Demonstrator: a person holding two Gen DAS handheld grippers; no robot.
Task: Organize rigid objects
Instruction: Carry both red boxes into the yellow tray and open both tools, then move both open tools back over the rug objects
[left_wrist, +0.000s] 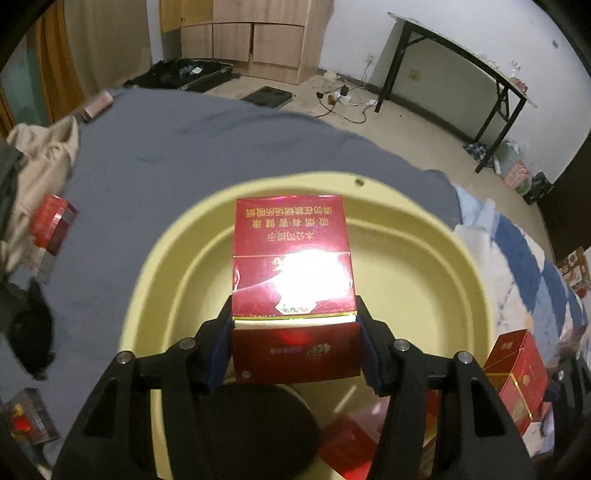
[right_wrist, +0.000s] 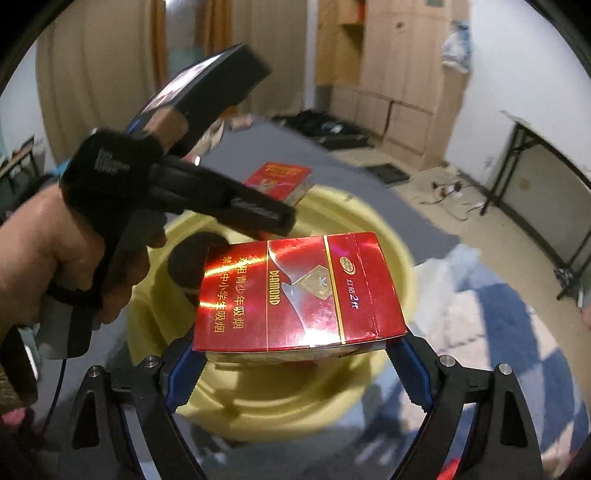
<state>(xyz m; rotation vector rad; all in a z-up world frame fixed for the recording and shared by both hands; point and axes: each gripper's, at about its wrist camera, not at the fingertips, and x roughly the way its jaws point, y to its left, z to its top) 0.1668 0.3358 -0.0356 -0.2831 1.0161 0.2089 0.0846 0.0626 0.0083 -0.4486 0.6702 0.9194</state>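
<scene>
My left gripper (left_wrist: 294, 321) is shut on a red cigarette pack (left_wrist: 291, 258) and holds it above a pale yellow basin (left_wrist: 436, 280). My right gripper (right_wrist: 295, 350) is shut on a red Diamond cigarette pack (right_wrist: 299, 291), held flat above the same basin (right_wrist: 373, 229). The left gripper (right_wrist: 280, 206) with its pack (right_wrist: 280, 177) shows in the right wrist view, over the basin's far side. More red packs (left_wrist: 347, 443) lie in the basin's near part, partly hidden by the gripper.
The basin sits on a bed with a grey-blue sheet (left_wrist: 177, 147). Loose red packs lie on the bed at the left (left_wrist: 51, 225), lower left (left_wrist: 29, 421) and right (left_wrist: 517, 373). A blue-and-white quilt (left_wrist: 517, 251) lies to the right. A folding table (left_wrist: 480, 74) stands by the wall.
</scene>
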